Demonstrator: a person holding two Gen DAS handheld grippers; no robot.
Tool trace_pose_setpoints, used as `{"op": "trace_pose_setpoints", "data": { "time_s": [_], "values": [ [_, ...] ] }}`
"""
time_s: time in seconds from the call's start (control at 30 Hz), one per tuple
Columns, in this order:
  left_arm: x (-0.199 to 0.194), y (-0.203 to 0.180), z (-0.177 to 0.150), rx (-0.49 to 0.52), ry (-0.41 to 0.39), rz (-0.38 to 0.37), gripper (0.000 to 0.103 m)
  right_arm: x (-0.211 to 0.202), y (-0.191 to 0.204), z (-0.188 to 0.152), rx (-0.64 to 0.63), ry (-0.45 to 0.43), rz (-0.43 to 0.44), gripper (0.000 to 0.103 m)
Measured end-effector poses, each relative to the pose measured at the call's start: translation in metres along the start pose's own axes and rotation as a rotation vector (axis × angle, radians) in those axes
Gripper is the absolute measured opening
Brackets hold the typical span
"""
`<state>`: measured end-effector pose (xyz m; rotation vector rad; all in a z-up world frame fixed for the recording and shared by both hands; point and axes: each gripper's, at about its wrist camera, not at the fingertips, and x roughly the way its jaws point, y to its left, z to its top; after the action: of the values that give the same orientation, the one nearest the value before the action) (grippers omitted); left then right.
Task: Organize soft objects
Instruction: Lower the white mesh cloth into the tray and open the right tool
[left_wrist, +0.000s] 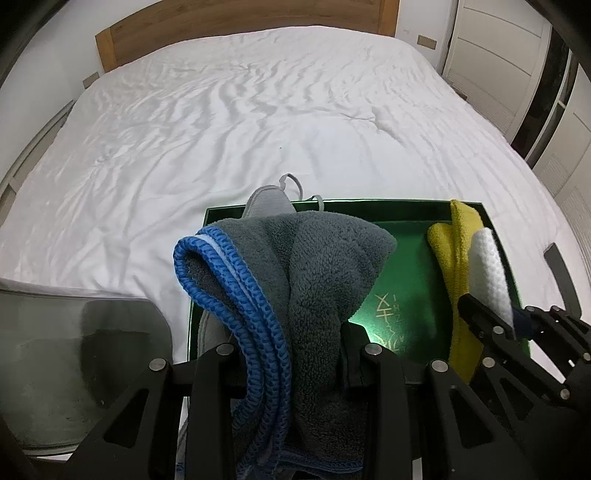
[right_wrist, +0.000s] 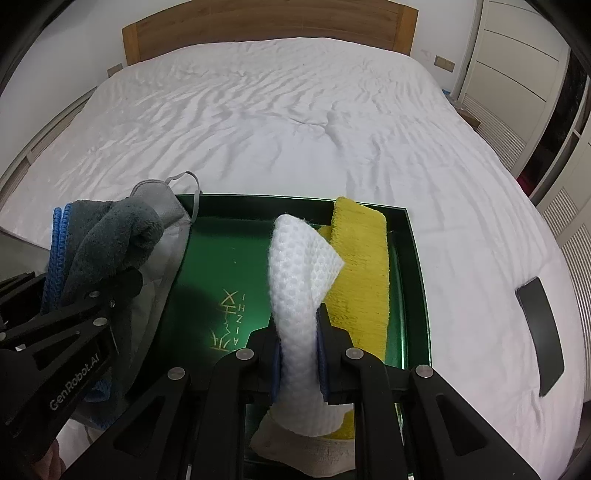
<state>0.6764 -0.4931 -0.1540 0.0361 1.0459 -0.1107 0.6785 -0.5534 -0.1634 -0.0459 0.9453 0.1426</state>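
A green box lid (left_wrist: 406, 258) (right_wrist: 229, 251) lies on the white bed. My left gripper (left_wrist: 291, 354) is shut on a grey fleece towel with a blue edge (left_wrist: 314, 258) (right_wrist: 107, 236), held over the lid's left side. Under it lies a grey face mask (left_wrist: 267, 199) (right_wrist: 162, 199). My right gripper (right_wrist: 297, 332) (left_wrist: 495, 314) is shut on a white waffle cloth (right_wrist: 299, 266) (left_wrist: 487, 258), held over the lid's right half. A yellow cloth (right_wrist: 360, 266) (left_wrist: 458, 258) lies in the lid along its right wall.
The white wrinkled bed sheet (left_wrist: 240, 122) (right_wrist: 277, 122) stretches to a wooden headboard (left_wrist: 236, 26) (right_wrist: 266, 26). A black flat object (right_wrist: 543, 325) (left_wrist: 561, 273) lies on the sheet right of the lid. White wardrobe doors (right_wrist: 517, 66) stand at the right.
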Motion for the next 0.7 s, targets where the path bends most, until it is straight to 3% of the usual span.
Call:
{"op": "trace_pose_setpoints", "data": {
  "time_s": [0.07,0.2,0.5,0.7],
  "values": [
    [0.0007,0.0004,0.0010,-0.006,0.007,-0.022,0.028,0.0007,0.0001,0.0005,0.001,0.001,-0.003,0.018],
    [0.0035,0.0002,0.0025,-0.002,0.018,-0.040,0.030,0.0022,-0.0003,0.0016,0.006,0.000,-0.005,0.033],
    [0.0050,0.0014,0.0031,0.007,0.016,-0.049,0.032,0.0028,0.0005,0.0027,0.013,-0.006,-0.002,0.046],
    [0.0025,0.0020,0.0037,0.010,0.012,-0.045,0.032,-0.0019,0.0021,0.0043,0.018,-0.016,-0.003,0.060]
  ]
}}
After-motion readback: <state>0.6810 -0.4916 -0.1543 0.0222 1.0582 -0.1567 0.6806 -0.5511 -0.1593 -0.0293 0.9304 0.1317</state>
